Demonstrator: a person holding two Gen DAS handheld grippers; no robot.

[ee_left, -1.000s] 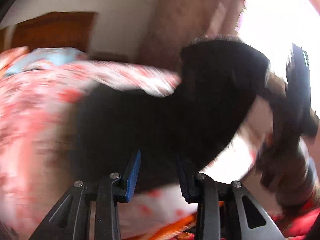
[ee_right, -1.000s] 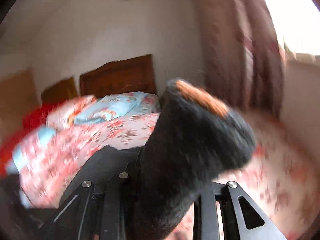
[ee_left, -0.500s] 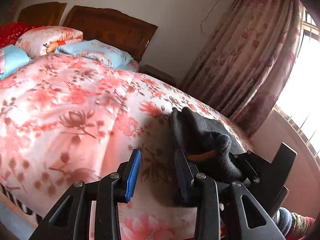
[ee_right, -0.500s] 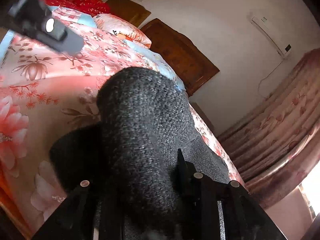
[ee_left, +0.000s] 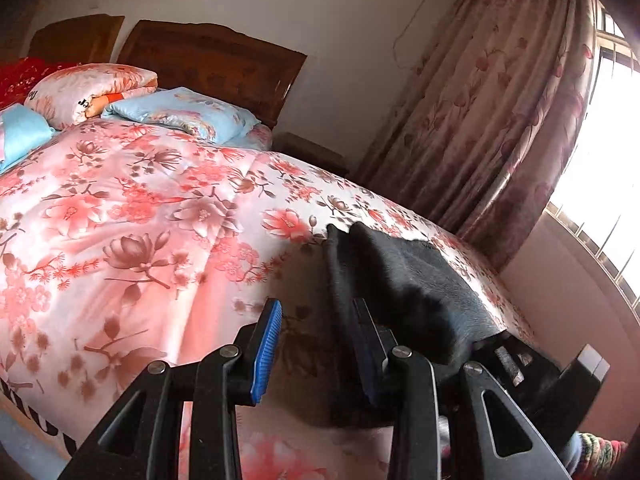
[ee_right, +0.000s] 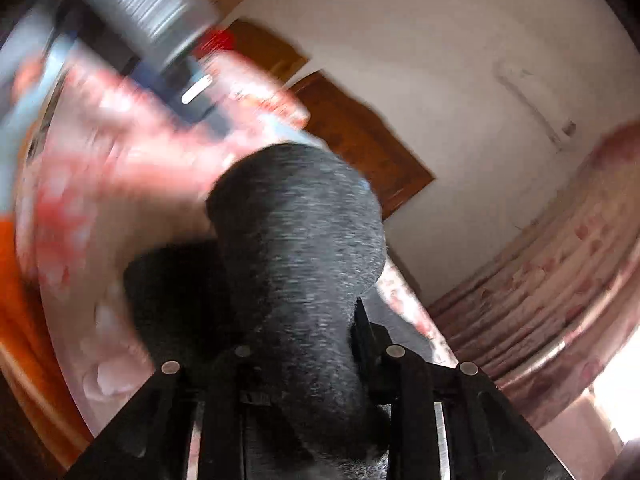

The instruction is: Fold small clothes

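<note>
A black knit garment (ee_left: 400, 272) lies in a heap on the floral quilt (ee_left: 140, 220), right of my left gripper (ee_left: 316, 308). That gripper hovers open, with only quilt showing between its blue pads (ee_left: 266, 344). The garment's near end runs behind its right finger, and I cannot tell whether they touch. The right gripper's body (ee_left: 560, 384) shows at the lower right, its tips buried in the cloth. In the right wrist view my right gripper (ee_right: 304, 340) is shut on the black garment (ee_right: 296, 232), which bulges up between the jaws. The left gripper's body (ee_right: 152, 8) is a blur at the top left.
Pillows (ee_left: 180, 114) and a wooden headboard (ee_left: 212, 64) stand at the far end of the bed. A flowered curtain (ee_left: 500, 100) and a bright window (ee_left: 600, 168) fill the right side. A multicoloured knit piece (ee_left: 596, 448) peeks in at the bottom right corner.
The black garment hung in front of the left gripper a second ago; now it rests on the quilt at the right. The right gripper has rolled and sunk with the cloth still in its jaws.
</note>
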